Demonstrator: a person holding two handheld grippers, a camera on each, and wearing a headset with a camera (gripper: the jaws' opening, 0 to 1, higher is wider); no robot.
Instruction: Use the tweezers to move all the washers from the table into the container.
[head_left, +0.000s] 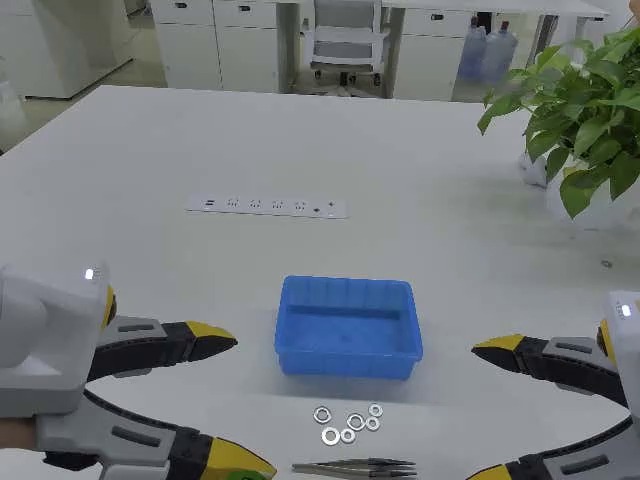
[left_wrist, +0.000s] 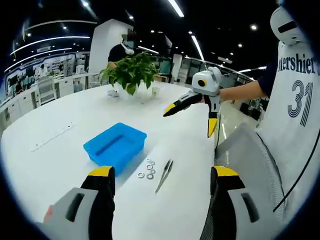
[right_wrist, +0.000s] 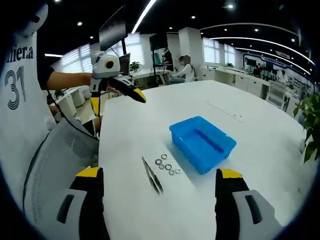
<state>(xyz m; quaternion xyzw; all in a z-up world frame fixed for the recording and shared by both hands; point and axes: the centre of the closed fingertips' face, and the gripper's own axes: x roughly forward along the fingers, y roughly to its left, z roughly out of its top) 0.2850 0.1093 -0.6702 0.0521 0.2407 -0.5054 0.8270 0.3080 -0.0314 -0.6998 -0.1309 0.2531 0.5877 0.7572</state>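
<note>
Pre-grasp stage: left gripper (head_left: 228, 403) and right gripper (head_left: 482, 410) have jaws spread, empty. Tweezers (head_left: 355, 466) and washers (head_left: 348, 422) lie between both jaw pairs, with the blue container (head_left: 347, 362) just beyond. Next move, as judged: pinch the tweezers.

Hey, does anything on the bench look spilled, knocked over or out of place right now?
Nothing stands out. The blue container sits upright, the washers lie in a loose cluster in front of it, and the tweezers lie flat beside them. The left gripper and right gripper are open, holding nothing.
</note>
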